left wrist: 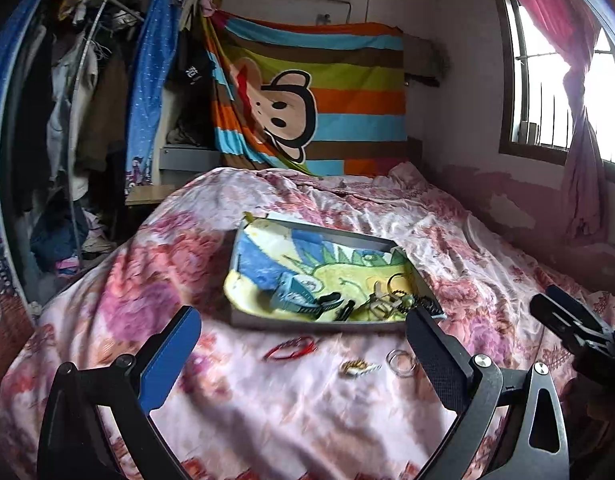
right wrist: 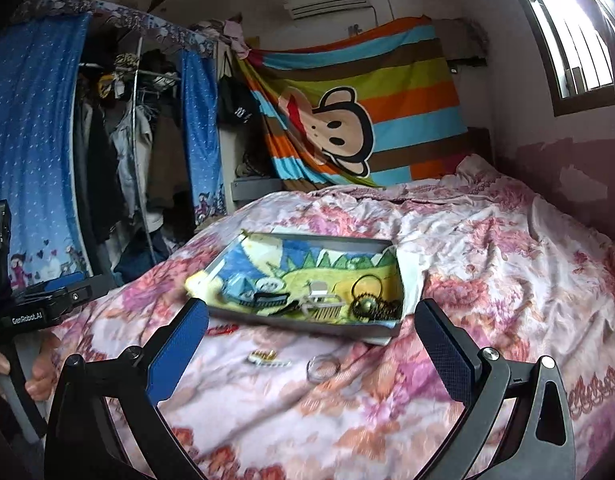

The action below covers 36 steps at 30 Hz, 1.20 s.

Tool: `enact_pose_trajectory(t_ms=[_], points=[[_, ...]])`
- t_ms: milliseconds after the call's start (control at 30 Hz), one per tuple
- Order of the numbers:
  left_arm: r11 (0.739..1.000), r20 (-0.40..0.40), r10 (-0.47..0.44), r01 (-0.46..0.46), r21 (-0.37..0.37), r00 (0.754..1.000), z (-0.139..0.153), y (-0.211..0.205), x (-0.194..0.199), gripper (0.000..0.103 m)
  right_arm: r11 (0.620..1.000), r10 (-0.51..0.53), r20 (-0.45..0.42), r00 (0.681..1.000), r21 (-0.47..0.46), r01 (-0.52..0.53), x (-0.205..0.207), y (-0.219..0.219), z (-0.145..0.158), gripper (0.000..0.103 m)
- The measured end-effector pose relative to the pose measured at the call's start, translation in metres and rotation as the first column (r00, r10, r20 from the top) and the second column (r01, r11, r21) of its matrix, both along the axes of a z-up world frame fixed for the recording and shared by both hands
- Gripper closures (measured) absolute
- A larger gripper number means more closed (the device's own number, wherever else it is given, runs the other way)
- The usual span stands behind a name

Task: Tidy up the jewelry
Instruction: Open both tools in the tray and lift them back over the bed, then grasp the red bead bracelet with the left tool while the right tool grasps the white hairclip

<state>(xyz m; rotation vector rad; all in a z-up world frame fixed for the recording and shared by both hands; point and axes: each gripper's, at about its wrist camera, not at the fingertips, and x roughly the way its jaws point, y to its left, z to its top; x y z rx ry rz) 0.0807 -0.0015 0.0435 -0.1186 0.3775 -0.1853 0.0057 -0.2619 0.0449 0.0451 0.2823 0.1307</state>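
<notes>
On the bed [left wrist: 267, 420], short of the tray [left wrist: 307, 322]: red bangle [left wrist: 290, 349], gold clip [left wrist: 357, 369], clear ring [left wrist: 401, 362] loose; left tongs [left wrist: 303, 352] and right tongs [right wrist: 311, 348] both wide, empty; take one piece, pinch low, lift into tray

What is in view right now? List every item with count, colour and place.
tray: one, grey, lined with a cartoon cloth, middle of the bed
jewelry and hair clips in the tray: several, dark and gold, near end of the tray; exact count unclear
red bracelet: one, on the bedspread in front of the tray
gold clip: one, on the bedspread right of the bracelet
clear ring: one, on the bedspread beside the clip
bedspread: one, pink floral
striped monkey cloth: one, back wall
left gripper: open, empty
right gripper: open, empty
</notes>
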Motion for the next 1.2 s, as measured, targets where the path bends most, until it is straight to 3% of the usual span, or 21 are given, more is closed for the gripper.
enact_pose_trajectory(t_ms=[233,467,633,900,1200], points=[[1.000,-0.078,0.015,-0.013,0.027,0.997,-0.021,0.015,-0.025,0.000,0.999,0.028,-0.114,0.993,-0.026,-0.031,-0.017,0.004,-0.021,0.002],[0.997,-0.201,0.005,0.010,0.072,0.980,-0.042,0.014,-0.032,0.000,0.998,0.050,-0.248,0.967,-0.036,-0.061,-0.012,0.007,-0.046,0.002],[0.992,-0.232,0.004,0.026,0.126,0.973,-0.051,0.007,-0.034,0.000,0.998,0.033,-0.308,0.951,-0.042,-0.048,-0.002,0.006,-0.057,0.002],[0.983,-0.325,0.005,0.056,0.176,0.946,-0.066,0.002,-0.014,0.000,0.999,0.029,-0.436,0.899,-0.008,-0.036,0.027,-0.004,-0.074,0.002],[0.969,-0.389,-0.012,0.107,0.223,0.921,-0.078,-0.007,0.031,0.000,0.994,0.034,-0.497,0.867,-0.071,-0.080,0.071,-0.006,-0.088,0.002]])
